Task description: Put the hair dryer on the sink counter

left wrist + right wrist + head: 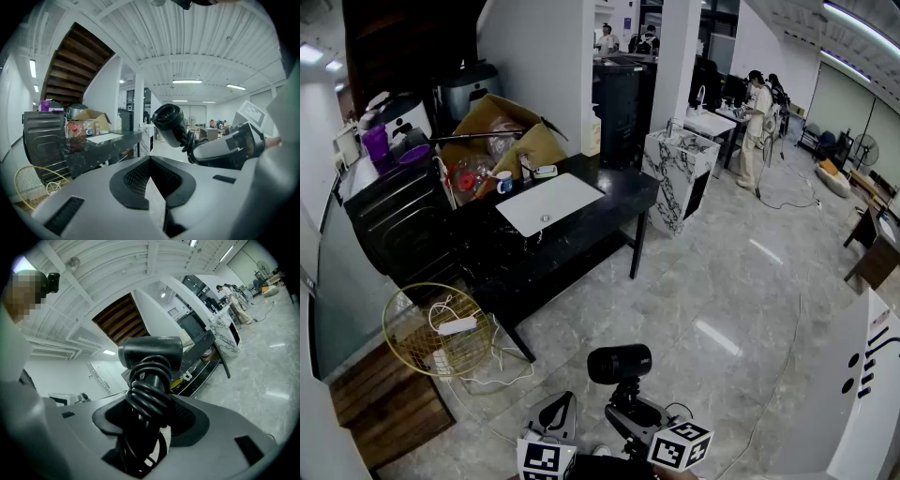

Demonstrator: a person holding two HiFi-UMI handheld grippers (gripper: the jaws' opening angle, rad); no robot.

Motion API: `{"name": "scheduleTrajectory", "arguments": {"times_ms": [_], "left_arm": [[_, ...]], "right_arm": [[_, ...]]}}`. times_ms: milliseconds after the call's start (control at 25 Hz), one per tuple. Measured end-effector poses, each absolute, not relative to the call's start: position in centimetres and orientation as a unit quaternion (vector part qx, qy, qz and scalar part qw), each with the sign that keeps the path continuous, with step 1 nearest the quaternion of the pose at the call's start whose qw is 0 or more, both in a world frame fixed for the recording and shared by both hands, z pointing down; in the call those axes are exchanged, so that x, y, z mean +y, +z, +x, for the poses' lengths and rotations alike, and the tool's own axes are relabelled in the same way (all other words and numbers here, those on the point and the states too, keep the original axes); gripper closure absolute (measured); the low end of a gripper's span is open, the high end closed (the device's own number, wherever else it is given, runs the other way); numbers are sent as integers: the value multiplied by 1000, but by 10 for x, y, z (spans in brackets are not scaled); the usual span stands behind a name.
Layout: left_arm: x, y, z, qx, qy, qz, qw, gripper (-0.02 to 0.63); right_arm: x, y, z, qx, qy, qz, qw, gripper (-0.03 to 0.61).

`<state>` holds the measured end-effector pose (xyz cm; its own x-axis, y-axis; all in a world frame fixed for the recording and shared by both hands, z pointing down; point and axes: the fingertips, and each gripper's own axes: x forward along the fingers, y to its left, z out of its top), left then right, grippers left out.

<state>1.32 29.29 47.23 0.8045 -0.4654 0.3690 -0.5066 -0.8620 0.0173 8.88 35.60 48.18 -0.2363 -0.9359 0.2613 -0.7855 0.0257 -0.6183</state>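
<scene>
A black hair dryer [619, 364] stands upright low in the head view, its cord coiled round the handle. My right gripper [634, 414] is shut on that handle; in the right gripper view the hair dryer [150, 352] rises from between the jaws of the right gripper [146, 427]. My left gripper [559, 414] hangs just left of it, shut and empty, with the left gripper [151, 187] showing its pads together and the hair dryer [169, 123] to its right. The black sink counter [609, 202] with a white basin [548, 202] stands well ahead across the floor.
A cardboard box [502, 127], bottles and a cup crowd the counter's far left end. A yellow wire basket [436, 330] with a white power strip sits on the floor by the counter's near leg. A marble stand [675, 173] and a person [757, 127] are beyond.
</scene>
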Motion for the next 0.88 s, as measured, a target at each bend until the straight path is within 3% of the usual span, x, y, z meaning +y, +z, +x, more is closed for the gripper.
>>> {"name": "scheduleTrajectory", "arguments": {"times_ms": [880], "left_arm": [[258, 476, -9, -277, 184, 940, 68, 606]], "right_arm": [[320, 469, 81, 715, -335, -602, 119, 330]]}}
